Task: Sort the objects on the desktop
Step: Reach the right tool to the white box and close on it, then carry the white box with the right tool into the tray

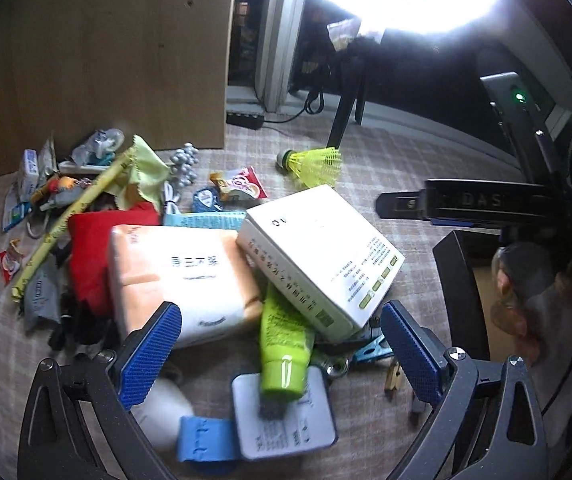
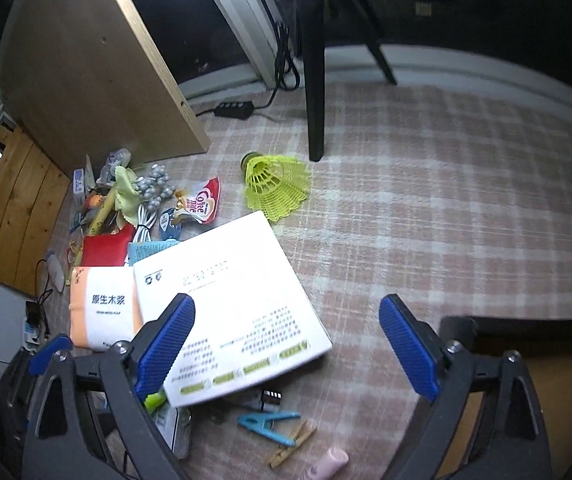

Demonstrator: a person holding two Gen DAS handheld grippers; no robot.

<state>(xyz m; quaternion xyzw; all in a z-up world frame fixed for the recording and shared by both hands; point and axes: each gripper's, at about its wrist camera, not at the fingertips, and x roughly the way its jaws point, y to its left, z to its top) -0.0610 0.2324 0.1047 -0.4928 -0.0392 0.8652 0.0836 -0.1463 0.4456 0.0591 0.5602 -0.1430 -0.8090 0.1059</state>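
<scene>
A heap of small objects lies on a checked cloth. A white box (image 1: 317, 256) (image 2: 226, 308) leans on an orange-and-white tissue pack (image 1: 178, 276) (image 2: 100, 306). A green tube (image 1: 284, 350) pokes out below the box, over a flat grey tin (image 1: 286, 420). A yellow shuttlecock (image 1: 313, 164) (image 2: 276, 188) lies apart, farther back. My left gripper (image 1: 282, 354) hangs open above the green tube, touching nothing. My right gripper (image 2: 287, 346) is open above the box's near right corner. Both hold nothing.
A red cloth (image 1: 94, 248), a yellow rolled tape (image 1: 74, 220), sachets and a grey bead cluster (image 1: 184, 166) crowd the left. A blue clothes peg (image 2: 266, 422) and a wooden peg (image 2: 291, 442) lie near. A wooden panel (image 1: 106, 52), a black chair leg (image 2: 313, 80) and a dark-framed box (image 1: 465, 292) stand around.
</scene>
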